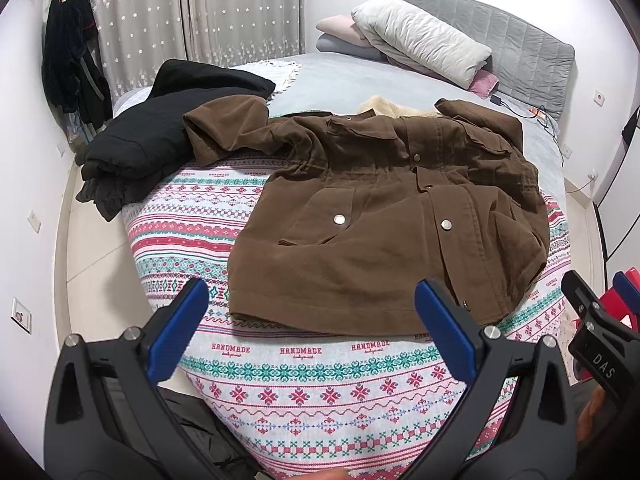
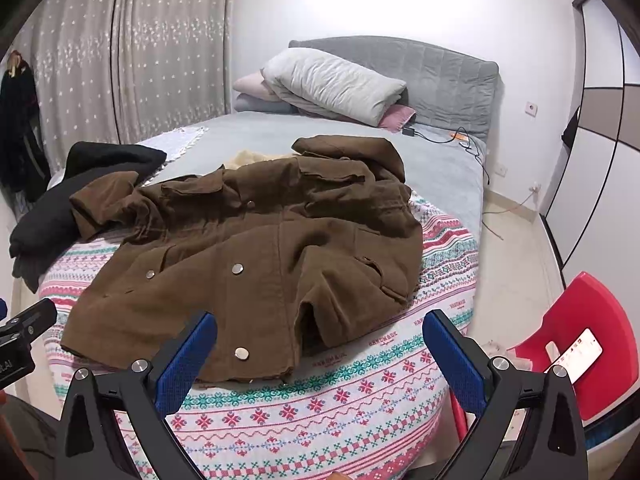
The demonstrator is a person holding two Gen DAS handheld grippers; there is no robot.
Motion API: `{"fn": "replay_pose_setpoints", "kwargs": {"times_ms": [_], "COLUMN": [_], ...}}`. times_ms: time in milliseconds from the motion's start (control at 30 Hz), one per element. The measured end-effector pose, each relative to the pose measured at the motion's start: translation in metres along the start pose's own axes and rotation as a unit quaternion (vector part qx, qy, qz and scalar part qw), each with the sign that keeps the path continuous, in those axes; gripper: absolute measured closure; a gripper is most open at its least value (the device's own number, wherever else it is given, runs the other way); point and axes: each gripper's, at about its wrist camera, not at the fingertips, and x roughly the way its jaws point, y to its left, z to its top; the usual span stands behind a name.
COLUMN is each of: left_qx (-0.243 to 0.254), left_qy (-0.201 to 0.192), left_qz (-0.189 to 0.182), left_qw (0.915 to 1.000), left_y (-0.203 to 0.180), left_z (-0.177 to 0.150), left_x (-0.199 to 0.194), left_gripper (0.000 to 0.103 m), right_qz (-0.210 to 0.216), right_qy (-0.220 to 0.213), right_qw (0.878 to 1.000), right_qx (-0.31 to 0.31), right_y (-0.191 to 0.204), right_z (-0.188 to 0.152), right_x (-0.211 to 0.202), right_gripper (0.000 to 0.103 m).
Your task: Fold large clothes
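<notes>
Two grippers, left gripper [image 1: 312, 320] and right gripper [image 2: 320, 344], are held released near an unfolded brown jacket [image 1: 392, 208]; folding is not begun.

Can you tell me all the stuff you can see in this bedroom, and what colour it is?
jacket: one, brown, spread on the patterned blanket
patterned blanket: one, pink, teal and white, near end of the bed
black garment: one, black, bed's left edge, under the jacket's sleeve
pillows: several, white, pink and grey, at the grey headboard
curtains: grey with white stars, far wall
hanging clothes: dark, left wall
chair: one, red, right of bed, phone on it
left gripper: open, blue pads, above the blanket
right gripper: open, blue pads, near the jacket's hem
</notes>
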Motion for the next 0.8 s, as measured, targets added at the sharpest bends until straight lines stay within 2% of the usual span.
{"fn": "replay_pose_setpoints", "kwargs": {"times_ms": [133, 200, 333, 400, 433, 533, 667, 767, 800], "left_qx": [-0.017, -0.042, -0.090, -0.109, -0.119, -0.144, -0.171, -0.191, -0.196], "left_qy": [0.022, 0.042, 0.066, 0.084, 0.093, 0.124, 0.160, 0.175, 0.172], "left_qz": [-0.008, -0.004, 0.016, 0.010, 0.006, -0.010, -0.030, -0.043, -0.043], "left_qw": [0.9996, 0.9983, 0.9937, 0.9905, 0.9885, 0.9817, 0.9716, 0.9649, 0.9644], "left_y": [0.015, 0.034, 0.070, 0.084, 0.090, 0.097, 0.101, 0.099, 0.097], "left_z": [-0.001, -0.003, -0.007, -0.008, -0.008, -0.012, -0.018, -0.021, -0.021], "left_x": [0.013, 0.027, 0.053, 0.067, 0.074, 0.099, 0.128, 0.144, 0.146], "left_gripper": [0.000, 0.000, 0.001, 0.003, 0.004, 0.009, 0.018, 0.023, 0.023], "right_qz": [0.001, -0.002, -0.007, -0.008, 0.005, 0.044, 0.068, 0.110, 0.137], "right_qy": [0.001, 0.022, 0.068, 0.081, 0.096, 0.141, 0.161, 0.174, 0.176], "right_qw": [1.000, 1.000, 0.996, 0.994, 0.991, 0.976, 0.956, 0.932, 0.920], "right_qx": [-0.008, -0.008, 0.053, 0.077, 0.089, 0.161, 0.235, 0.297, 0.322], "right_y": [-0.002, -0.012, -0.057, -0.076, -0.084, -0.119, -0.152, -0.168, -0.170], "right_z": [-0.002, -0.005, -0.009, -0.011, -0.011, -0.018, -0.024, -0.029, -0.032], "right_x": [0.011, 0.030, 0.068, 0.084, 0.093, 0.122, 0.141, 0.150, 0.154], "right_gripper": [0.000, 0.000, 0.000, 0.000, 0.000, 0.000, 0.000, 0.000, 0.000]}}
